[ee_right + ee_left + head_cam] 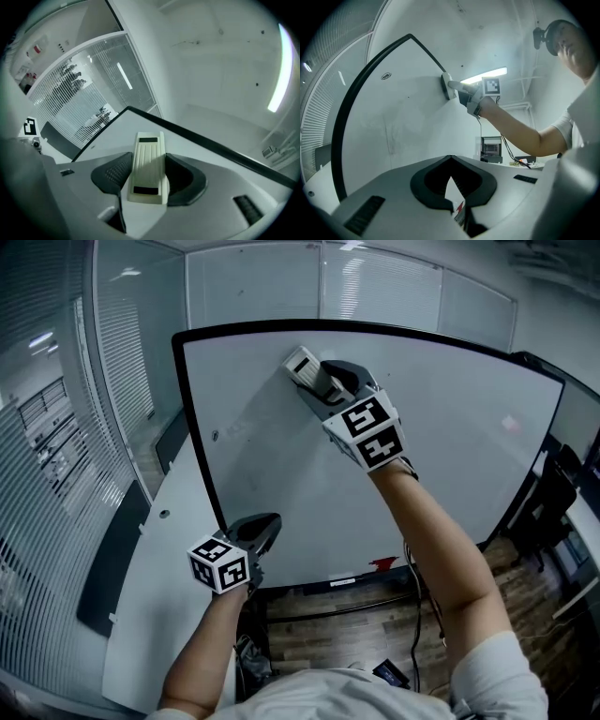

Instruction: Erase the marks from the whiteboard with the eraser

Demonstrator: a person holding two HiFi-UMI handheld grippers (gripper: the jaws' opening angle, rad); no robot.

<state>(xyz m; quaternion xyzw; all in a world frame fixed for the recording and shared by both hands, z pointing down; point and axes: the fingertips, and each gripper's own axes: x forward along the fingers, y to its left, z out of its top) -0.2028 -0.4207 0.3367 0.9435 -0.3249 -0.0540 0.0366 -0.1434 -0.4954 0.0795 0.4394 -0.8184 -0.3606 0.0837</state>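
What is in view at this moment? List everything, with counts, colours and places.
whiteboard: one, white with a black frame, upright ahead
eraser: one, cream, pressed flat to the whiteboard near its top edge
faint marks: a few, grey, on the board's left part
small red item: one, at the board's bottom edge; too small to identify
glass partition with blinds: one, pale grey, at the left
floor: brown wood, below the board
right gripper: one, grey, jaws closed on the eraser
left gripper: one, grey, low beside the board's lower left corner, jaws together and empty
forearms: two, bare, behind the grippers
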